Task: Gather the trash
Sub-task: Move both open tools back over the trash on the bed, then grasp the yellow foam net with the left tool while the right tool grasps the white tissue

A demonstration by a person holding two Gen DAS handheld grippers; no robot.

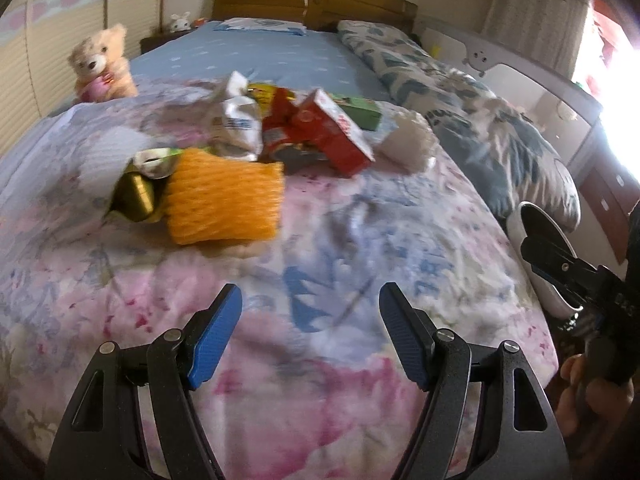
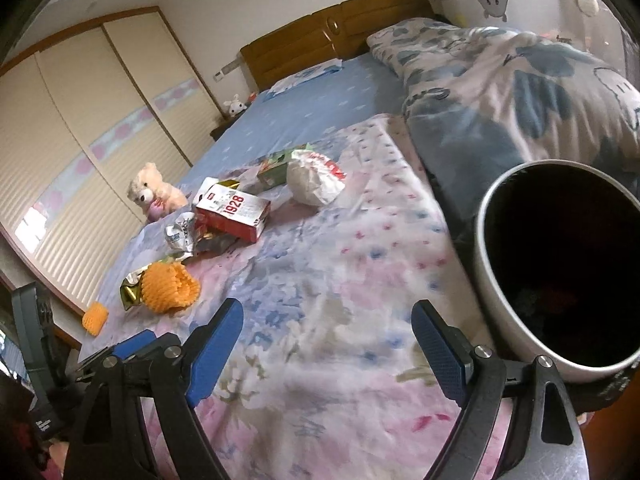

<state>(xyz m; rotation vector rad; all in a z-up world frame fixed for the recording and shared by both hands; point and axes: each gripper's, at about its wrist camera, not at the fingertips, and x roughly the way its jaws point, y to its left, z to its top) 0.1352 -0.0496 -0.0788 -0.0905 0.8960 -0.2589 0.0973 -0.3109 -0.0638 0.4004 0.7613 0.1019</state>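
Note:
Trash lies on the floral bedspread (image 1: 360,240): an orange foam net (image 1: 224,200), a gold wrapper (image 1: 136,192), a crumpled silver bag (image 1: 236,124), a red carton (image 1: 332,132), a green box (image 1: 360,110) and a white bag (image 1: 408,140). My left gripper (image 1: 310,334) is open and empty, short of the foam net. My right gripper (image 2: 326,346) is open and empty over the bedspread. The right wrist view shows the foam net (image 2: 168,286), the red carton (image 2: 232,210), the white bag (image 2: 314,180), a second small foam net (image 2: 95,318) and a white bin (image 2: 556,268) with a dark inside at the bed's right edge.
A teddy bear (image 1: 102,66) sits at the bed's left side. A rolled blue-patterned quilt (image 1: 460,100) lies along the right. A wooden headboard (image 1: 312,0) and a wardrobe (image 2: 80,160) stand behind. The left gripper shows at the lower left of the right wrist view (image 2: 132,344).

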